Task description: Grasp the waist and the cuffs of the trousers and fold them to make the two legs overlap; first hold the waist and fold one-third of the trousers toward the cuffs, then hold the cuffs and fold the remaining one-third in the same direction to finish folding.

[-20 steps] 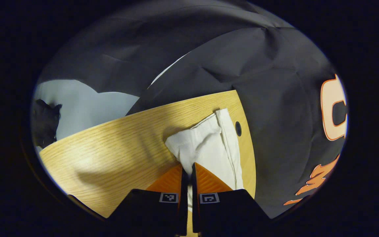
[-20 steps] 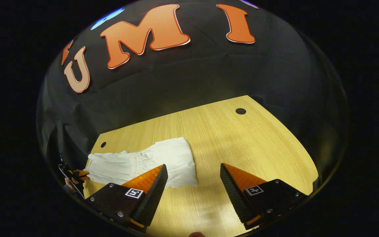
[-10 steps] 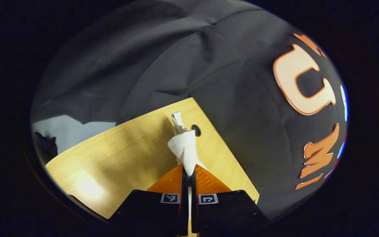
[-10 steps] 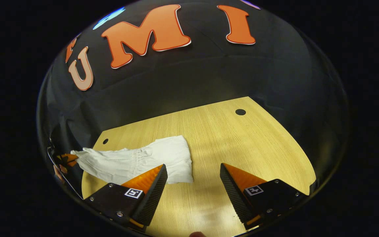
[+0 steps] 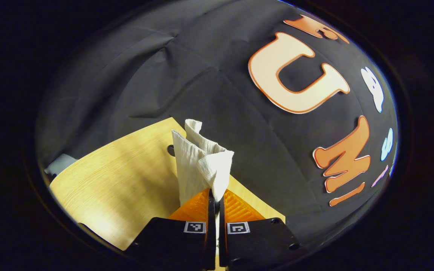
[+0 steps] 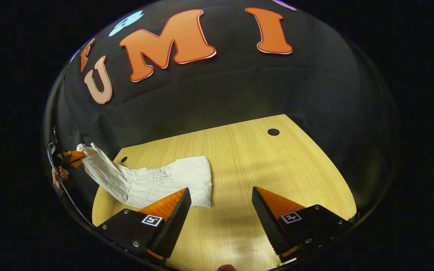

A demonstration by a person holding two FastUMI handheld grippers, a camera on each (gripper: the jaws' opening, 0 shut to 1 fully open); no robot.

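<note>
Just one trousers [image 6: 153,180], two grippers.

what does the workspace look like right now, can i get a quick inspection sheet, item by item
surface: wooden table with two round holes, one near the far right corner and one by the lifted cloth.
job's things: white trousers; one end raised off the table, the other end lying flat.
clutter: nothing seen.
grippers: left gripper shut on the trousers, also seen far off in the right gripper view with a hand holding it; right gripper open above the table, holding nothing.
cables: nothing seen.
surroundings: black cloth booth wall behind the table.
</note>
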